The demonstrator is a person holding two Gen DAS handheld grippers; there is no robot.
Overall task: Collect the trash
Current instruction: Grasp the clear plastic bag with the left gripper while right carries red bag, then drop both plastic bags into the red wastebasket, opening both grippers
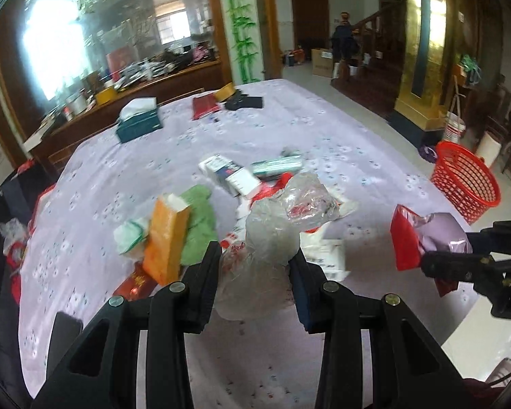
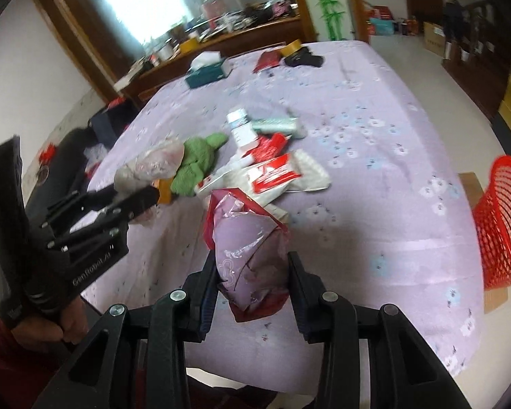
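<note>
Two grippers: both raised above a table [image 1: 357, 143] draped in a lilac flowered cloth, each clamped on a piece of trash.
Left gripper [image 1: 255, 262]: jaws narrowed onto a crumpled clear plastic bag [image 1: 272, 225]; both pads press its sides, and the bag bulges upward between the fingers, lifted clear of the cloth.
Right gripper [image 2: 252, 272]: jaws pinched on a crumpled red-and-lilac foil packet [image 2: 245, 238]; the packet stands up out of the fingers and hangs free of the table.
Left hand [image 2: 64, 320]: wrapped round the left gripper's handle, dark red sleeve at the wrist.
Remaining trash pile [image 2: 265, 167]: centre of the table, just beyond both grippers; red-and-white wrappers, a white blister sheet, small white and teal cartons lying flat.
Orange carton [image 1: 167, 238]: tilted, leaning against a green cloth [image 1: 197, 225], left of the clear bag.
Red basket [image 1: 466, 184]: openwork plastic, off the table's right edge on the floor side, tilted, apart from both held items.
Tissue box [image 1: 139, 119]: dark teal, far left part of the table, white tissue showing on top.
Far end of table: a red booklet [image 1: 204, 105] and a black flat item [image 1: 245, 102], close together, blurred.
</note>
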